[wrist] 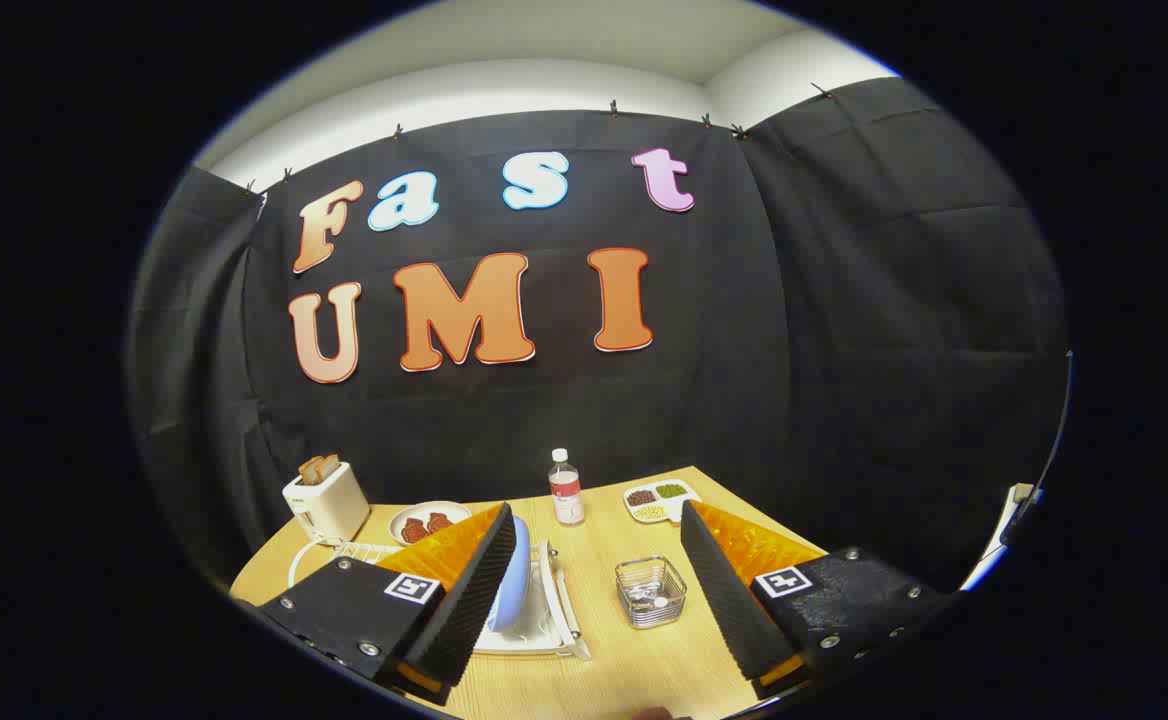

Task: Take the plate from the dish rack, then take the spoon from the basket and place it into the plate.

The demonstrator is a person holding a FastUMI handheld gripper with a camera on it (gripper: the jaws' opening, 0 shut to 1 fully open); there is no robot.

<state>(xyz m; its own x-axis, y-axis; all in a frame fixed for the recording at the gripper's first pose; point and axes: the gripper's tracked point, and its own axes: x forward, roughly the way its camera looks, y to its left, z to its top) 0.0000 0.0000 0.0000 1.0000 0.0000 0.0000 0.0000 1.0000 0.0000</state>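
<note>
the first step is in hand: the gripper hovers above the table with its fingers spread wide and holding nothing, while the blue plate stands on edge in the white dish rack, just beside the left finger. the wire basket sits between the fingers; whether the spoon lies in it is too small to tell. next, i judge, the fingers must shift left and drop to straddle the plate's rim.

Matt wood-grain table, wire basket (shiny metal), ribbed jaws
</note>
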